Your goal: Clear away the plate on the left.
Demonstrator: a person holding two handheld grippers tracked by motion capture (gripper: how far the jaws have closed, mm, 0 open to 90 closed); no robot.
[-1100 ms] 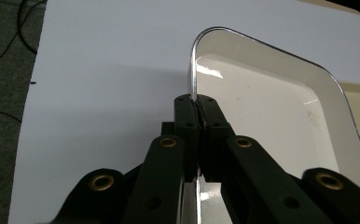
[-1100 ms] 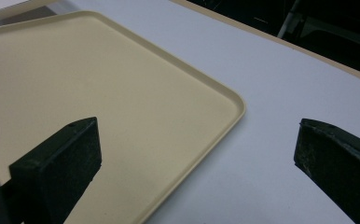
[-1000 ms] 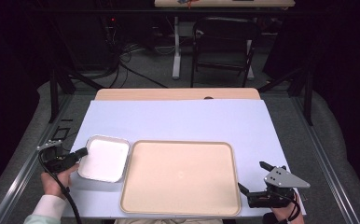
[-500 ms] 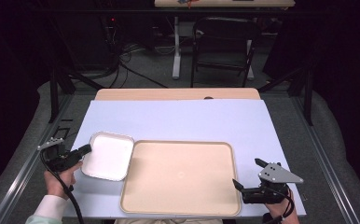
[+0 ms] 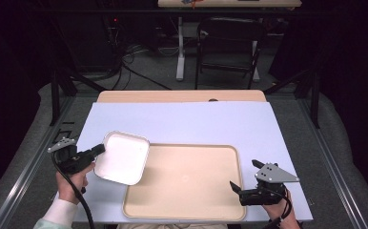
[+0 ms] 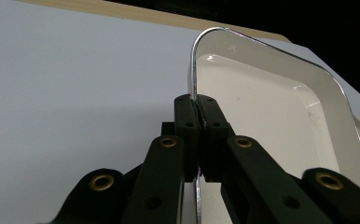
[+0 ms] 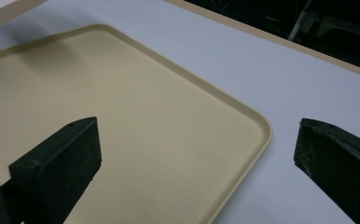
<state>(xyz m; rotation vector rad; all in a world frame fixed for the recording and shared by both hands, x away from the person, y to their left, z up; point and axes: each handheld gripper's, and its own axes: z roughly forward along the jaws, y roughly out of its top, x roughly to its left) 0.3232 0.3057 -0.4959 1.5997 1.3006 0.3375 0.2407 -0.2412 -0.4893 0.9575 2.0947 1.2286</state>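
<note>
A white square dish (image 5: pixel 123 158) hangs tilted above the blue-white mat, its right side over the left rim of the beige tray (image 5: pixel 184 181). My left gripper (image 5: pixel 97 150) is shut on the dish's left rim; in the left gripper view both jaws pinch the thin rim of the dish (image 6: pixel 266 107), with the left gripper (image 6: pixel 196 116) seen edge-on to it. My right gripper (image 5: pixel 243 174) stands open at the tray's near right side. In the right gripper view the right gripper (image 7: pixel 197 154) straddles the rim of the tray (image 7: pixel 122 116), one jaw over the tray, the other over the mat.
The mat (image 5: pixel 182 124) covers a wooden table (image 5: pixel 182 96), with bare mat behind the tray. A chair (image 5: pixel 227 45) and table legs stand on the floor beyond. Metal rails (image 5: pixel 39 162) run along both sides.
The left gripper has lifted the dish off the mat and carried it right, tilting it over the tray's left rim. The right gripper has moved left to the tray's right rim.
</note>
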